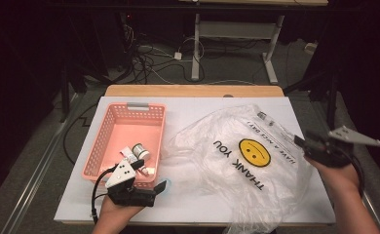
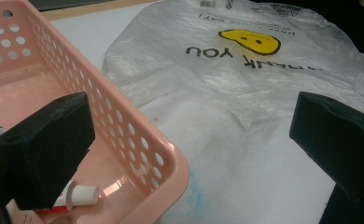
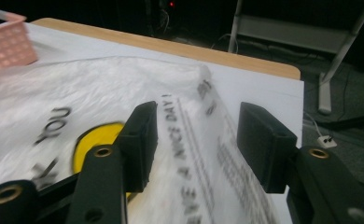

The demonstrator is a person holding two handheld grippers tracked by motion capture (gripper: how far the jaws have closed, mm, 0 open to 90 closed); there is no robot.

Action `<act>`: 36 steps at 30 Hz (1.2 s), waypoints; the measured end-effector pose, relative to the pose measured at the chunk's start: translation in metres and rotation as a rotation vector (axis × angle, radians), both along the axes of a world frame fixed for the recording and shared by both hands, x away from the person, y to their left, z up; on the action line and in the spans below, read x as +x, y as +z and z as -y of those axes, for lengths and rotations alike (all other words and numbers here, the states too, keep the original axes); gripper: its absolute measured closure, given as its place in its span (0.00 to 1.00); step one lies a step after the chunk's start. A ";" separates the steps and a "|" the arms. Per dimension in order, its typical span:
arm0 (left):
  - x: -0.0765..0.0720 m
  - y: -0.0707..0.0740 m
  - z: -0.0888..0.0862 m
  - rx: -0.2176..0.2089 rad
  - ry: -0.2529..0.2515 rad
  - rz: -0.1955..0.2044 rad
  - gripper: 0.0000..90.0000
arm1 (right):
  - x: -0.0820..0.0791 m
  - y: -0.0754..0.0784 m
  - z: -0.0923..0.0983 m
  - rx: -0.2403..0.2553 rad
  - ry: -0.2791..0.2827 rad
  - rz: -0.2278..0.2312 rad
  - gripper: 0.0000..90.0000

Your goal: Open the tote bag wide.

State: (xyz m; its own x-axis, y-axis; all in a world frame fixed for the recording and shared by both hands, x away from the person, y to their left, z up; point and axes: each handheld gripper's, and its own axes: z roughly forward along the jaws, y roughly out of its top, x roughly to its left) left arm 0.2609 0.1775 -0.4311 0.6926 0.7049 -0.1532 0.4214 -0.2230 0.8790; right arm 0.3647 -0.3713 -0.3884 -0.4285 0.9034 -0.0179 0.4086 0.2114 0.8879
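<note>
Your right gripper (image 1: 301, 142) sat at the right edge of the high view, jaws partly open with nothing between them; the plastic bag (image 1: 237, 151) lay flat on the desk (image 1: 193, 105) just left of and below them, long axis running lower left to upper right. Your left gripper (image 1: 162, 187), jaws wide and empty, hung by the pink basket (image 1: 111, 126) corner, at the bag's lower-left edge.

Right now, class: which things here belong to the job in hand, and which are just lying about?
In the job: plastic bag, pink basket, left gripper, right gripper.

Lying about: cables on the floor, desk frame behind the table.
</note>
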 end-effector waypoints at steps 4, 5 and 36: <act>0.000 0.000 -0.002 -0.002 0.003 0.002 0.00 | 0.042 -0.009 -0.009 -0.009 -0.008 -0.062 0.52; 0.000 0.000 -0.002 -0.003 0.005 0.003 0.00 | 0.067 -0.017 -0.016 -0.027 -0.014 -0.106 0.52; 0.005 -0.001 -0.003 -0.008 0.011 0.001 0.00 | 0.134 -0.042 0.009 -0.029 -0.200 -0.161 0.70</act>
